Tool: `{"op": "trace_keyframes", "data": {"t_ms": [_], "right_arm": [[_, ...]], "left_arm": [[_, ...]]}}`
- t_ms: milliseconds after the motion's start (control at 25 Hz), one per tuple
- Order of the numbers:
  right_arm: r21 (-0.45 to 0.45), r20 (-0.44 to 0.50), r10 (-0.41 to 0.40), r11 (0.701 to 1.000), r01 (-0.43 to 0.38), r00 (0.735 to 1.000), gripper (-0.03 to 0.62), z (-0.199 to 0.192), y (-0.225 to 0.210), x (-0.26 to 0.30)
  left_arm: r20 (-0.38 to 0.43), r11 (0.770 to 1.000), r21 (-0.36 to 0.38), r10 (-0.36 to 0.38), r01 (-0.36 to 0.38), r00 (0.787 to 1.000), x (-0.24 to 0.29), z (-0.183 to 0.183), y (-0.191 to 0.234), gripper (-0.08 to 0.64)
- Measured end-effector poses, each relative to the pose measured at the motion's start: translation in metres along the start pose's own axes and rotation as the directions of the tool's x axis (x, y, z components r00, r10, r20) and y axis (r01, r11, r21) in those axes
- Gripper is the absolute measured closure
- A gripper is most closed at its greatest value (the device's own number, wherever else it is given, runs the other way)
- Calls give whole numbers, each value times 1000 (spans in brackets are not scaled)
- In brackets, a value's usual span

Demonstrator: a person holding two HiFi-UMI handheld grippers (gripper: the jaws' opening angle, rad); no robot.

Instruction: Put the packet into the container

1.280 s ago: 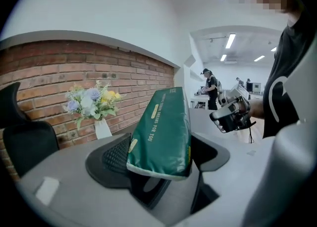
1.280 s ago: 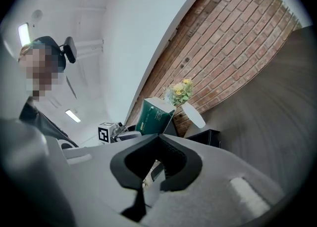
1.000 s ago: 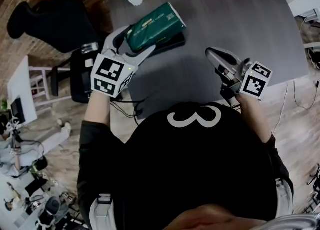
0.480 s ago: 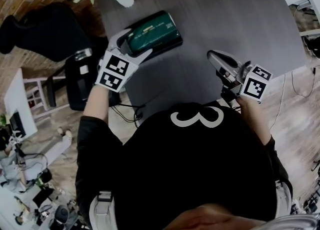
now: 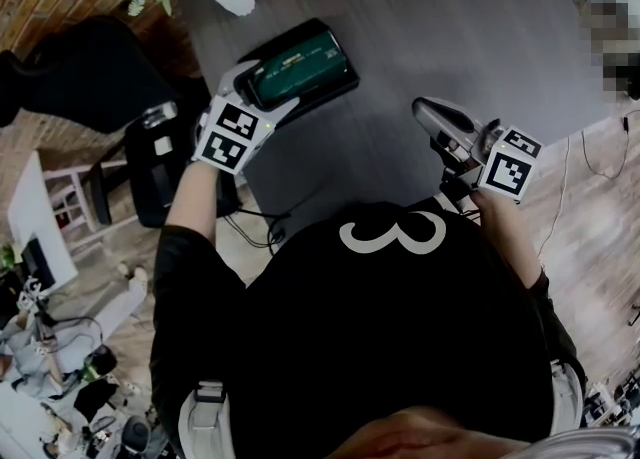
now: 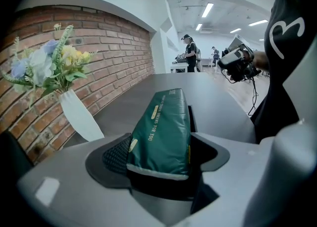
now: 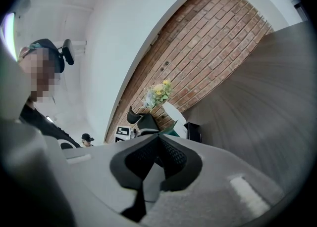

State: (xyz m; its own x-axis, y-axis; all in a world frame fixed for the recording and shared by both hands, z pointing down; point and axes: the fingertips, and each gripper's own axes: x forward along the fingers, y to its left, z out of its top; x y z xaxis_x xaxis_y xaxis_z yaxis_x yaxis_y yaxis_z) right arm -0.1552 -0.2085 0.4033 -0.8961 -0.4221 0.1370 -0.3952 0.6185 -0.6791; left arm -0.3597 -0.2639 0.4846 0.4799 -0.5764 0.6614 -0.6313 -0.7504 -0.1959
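The packet (image 5: 300, 59) lies in the container (image 5: 296, 30) near the worktop's (image 5: 450, 27) left edge, so the placing looks almost done. What remains is for the left tool (image 5: 262, 89), clamped on the packet's near end, to let go, while the right tool (image 5: 428, 110) hangs closed and empty by the near edge. Only the left gripper view shows that end raised between the pads; the head view shows the container's whole outline.
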Motion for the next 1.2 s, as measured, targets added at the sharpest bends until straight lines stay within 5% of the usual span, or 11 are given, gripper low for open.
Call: {"op": "trace_keyframes", "data": {"t_ms": [880, 1200], "right_arm": [[18, 34, -32, 999, 32, 999, 591, -2, -8, -17], [-8, 27, -7, 1000, 8, 1000, 591, -5, 9, -17]], "left_arm": [[-61, 1000, -30, 5, -6, 998, 25, -18, 2, 146], [-12, 999, -47, 20, -21, 1000, 5, -11, -5, 119]]}}
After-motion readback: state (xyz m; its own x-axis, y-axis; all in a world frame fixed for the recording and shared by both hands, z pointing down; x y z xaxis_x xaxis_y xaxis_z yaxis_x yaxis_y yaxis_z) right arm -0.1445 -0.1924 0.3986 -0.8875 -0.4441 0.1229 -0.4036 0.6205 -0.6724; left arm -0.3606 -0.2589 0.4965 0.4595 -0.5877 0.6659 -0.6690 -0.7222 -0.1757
